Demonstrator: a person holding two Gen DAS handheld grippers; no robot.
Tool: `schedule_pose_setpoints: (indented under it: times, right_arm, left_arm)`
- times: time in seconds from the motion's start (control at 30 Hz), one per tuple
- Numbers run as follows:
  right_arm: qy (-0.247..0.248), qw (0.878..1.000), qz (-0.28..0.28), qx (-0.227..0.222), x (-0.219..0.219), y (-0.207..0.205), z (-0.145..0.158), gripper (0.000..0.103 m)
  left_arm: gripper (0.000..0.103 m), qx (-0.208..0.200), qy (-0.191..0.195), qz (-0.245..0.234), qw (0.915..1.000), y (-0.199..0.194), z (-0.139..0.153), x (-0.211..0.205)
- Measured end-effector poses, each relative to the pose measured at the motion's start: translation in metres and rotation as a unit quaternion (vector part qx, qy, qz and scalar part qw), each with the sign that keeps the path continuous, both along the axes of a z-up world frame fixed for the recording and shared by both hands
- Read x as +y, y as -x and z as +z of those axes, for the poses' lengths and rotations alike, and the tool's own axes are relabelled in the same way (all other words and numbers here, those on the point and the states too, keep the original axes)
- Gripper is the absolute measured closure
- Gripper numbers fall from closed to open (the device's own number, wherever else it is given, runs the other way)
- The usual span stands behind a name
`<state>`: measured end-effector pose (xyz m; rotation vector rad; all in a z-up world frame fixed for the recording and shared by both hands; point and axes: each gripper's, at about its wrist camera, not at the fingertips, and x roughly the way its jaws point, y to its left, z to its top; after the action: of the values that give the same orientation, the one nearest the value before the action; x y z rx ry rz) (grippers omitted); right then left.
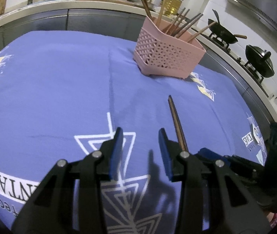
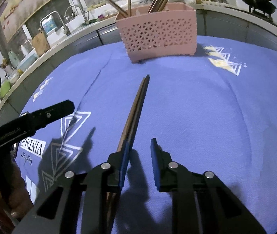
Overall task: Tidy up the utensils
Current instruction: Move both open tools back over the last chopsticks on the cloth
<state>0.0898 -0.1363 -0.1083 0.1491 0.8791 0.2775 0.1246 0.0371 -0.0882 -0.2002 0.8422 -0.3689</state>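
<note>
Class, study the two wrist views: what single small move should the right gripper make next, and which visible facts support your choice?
Probably finish closing the right gripper on the chopsticks. They lie on the blue cloth against its left pad, with a gap to the other pad, so they are not yet clamped. The pink holder stands straight ahead.

Dim indoor light from above casts soft dark shadows on the blue cloth toward 6 o'clock; fisheye bending and vignetted corners, slight softness throughout.
</note>
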Motion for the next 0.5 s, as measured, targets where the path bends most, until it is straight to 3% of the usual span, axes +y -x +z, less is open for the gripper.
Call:
schedule_pose_setpoints:
  times: [0.33, 0.5]
  right_arm:
    - [0.088, 0.995, 0.022, -0.035, 0.034, 0.004, 0.0, 0.087]
    - [0.081, 0.996, 0.015, -0.032, 0.02, 0.003, 0.0, 0.091]
  left_arm:
    - [0.067, 0.014, -0.007, -0.023, 0.9996, -0.002, -0.005, -0.021]
    - [0.067, 0.023, -0.018, -0.029, 0.9991, -0.003, -0.008, -0.028]
